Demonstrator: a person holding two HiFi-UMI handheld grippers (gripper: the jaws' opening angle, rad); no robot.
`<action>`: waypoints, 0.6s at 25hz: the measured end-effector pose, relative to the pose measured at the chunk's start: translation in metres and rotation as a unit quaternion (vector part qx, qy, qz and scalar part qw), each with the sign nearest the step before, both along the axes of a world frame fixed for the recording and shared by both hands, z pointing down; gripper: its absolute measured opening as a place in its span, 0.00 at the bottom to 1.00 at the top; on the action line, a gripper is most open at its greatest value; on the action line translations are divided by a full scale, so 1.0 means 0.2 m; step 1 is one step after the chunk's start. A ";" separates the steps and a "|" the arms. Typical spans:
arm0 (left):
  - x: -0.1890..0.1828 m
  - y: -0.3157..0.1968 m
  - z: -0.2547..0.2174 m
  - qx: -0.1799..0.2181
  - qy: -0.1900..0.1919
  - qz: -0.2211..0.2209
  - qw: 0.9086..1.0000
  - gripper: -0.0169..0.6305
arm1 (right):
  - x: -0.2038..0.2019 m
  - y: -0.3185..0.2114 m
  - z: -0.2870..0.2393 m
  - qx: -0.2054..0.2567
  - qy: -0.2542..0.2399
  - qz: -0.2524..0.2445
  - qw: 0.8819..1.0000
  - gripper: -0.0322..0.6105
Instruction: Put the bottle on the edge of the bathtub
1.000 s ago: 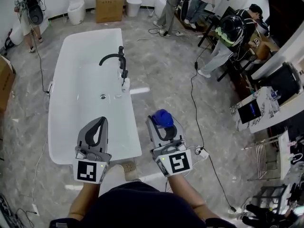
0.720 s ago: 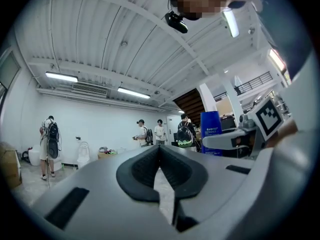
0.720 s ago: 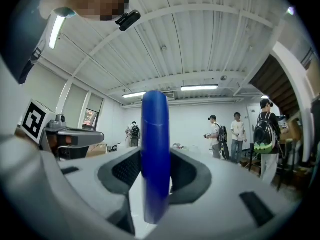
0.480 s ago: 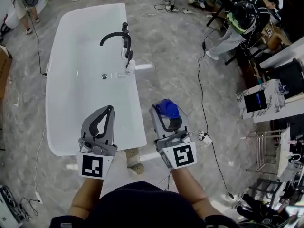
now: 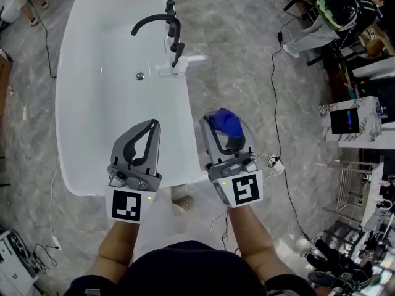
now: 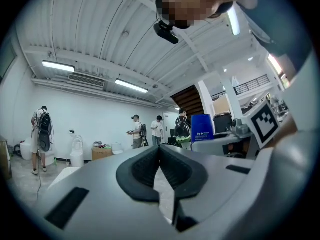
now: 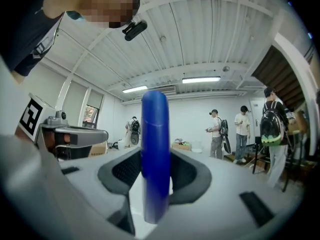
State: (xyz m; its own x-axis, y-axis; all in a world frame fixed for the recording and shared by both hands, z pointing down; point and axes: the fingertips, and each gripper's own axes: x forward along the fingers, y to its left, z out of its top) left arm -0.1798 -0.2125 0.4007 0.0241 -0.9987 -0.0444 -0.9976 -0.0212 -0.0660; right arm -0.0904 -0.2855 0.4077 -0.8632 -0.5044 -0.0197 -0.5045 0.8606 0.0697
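I am watching the right claw (image 5: 226, 134) gripping the blue bottle (image 5: 223, 121), its two pads pressing on the bottle's sides. In the right gripper view the bottle (image 7: 155, 154) is standing upright between the pads of the right claw (image 7: 156, 181). Its lower end is blurring into the claw's grey body, so I cannot make out its base or any label. From the head view only the bottle's rounded blue top is showing, and the claw is covering the rest. The bottle is hanging beside the white bathtub (image 5: 92, 110), just to the right of the near right rim and over the grey floor (image 5: 247, 73). It is not resting on the edge, and I cannot judge how high it is being held. The left claw (image 5: 152, 126) is hovering over the tub's near end, clenched, with its tips meeting. The left gripper view is confirming that, with the dark pads of the left claw (image 6: 160, 151) touching at the front. The black faucet (image 5: 157, 20) is standing on the far right rim. The tub's far end is being cut off by the top of the head view.
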 end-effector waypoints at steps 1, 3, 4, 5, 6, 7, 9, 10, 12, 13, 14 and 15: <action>-0.01 -0.02 0.03 0.001 0.004 0.003 1.000 0.03 | -0.02 -0.02 0.04 0.000 0.001 0.001 1.000 0.29; -0.02 -0.06 0.11 0.000 0.010 0.011 1.000 0.03 | -0.06 -0.06 0.11 -0.002 0.002 0.003 1.000 0.29; -0.02 -0.08 0.14 -0.003 0.012 0.015 1.000 0.03 | -0.07 -0.07 0.14 -0.004 0.003 0.003 1.000 0.29; -0.02 -0.10 0.18 -0.006 0.013 0.020 1.000 0.03 | -0.08 -0.08 0.18 -0.006 0.005 0.004 1.000 0.29; -0.02 -0.11 0.21 -0.009 0.011 0.024 1.000 0.03 | -0.09 -0.09 0.22 -0.007 0.008 0.004 1.000 0.29; -0.02 -0.12 0.24 -0.013 0.009 0.027 1.000 0.03 | -0.09 -0.10 0.25 -0.008 0.011 0.003 1.000 0.29; -0.01 -0.14 0.31 -0.022 0.005 0.032 0.999 0.03 | -0.10 -0.12 0.30 -0.007 0.012 0.003 1.000 0.29; -0.01 -0.14 0.34 -0.026 0.005 0.033 0.999 0.03 | -0.11 -0.13 0.34 -0.007 0.011 0.004 1.000 0.29; -0.02 -0.17 0.41 -0.028 0.007 0.034 0.999 0.03 | -0.13 -0.17 0.42 -0.007 0.012 0.006 1.000 0.29; -0.03 -0.19 0.46 -0.029 0.009 0.034 0.999 0.03 | -0.13 -0.20 0.46 -0.008 0.014 0.008 1.000 0.29; -0.04 -0.22 0.50 -0.029 0.010 0.034 0.999 0.03 | -0.14 -0.24 0.51 -0.008 0.017 0.010 1.000 0.29; -0.05 -0.24 0.55 -0.029 0.011 0.034 0.999 0.03 | -0.15 -0.27 0.56 -0.008 0.019 0.011 1.000 0.29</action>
State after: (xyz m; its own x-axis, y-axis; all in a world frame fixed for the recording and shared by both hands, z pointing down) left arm -0.1902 -0.2611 0.5105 0.0909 -0.9958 0.0113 -0.9950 -0.0913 -0.0410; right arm -0.1210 -0.3391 0.5194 -0.8520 -0.5231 0.0207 -0.5204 0.8506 0.0754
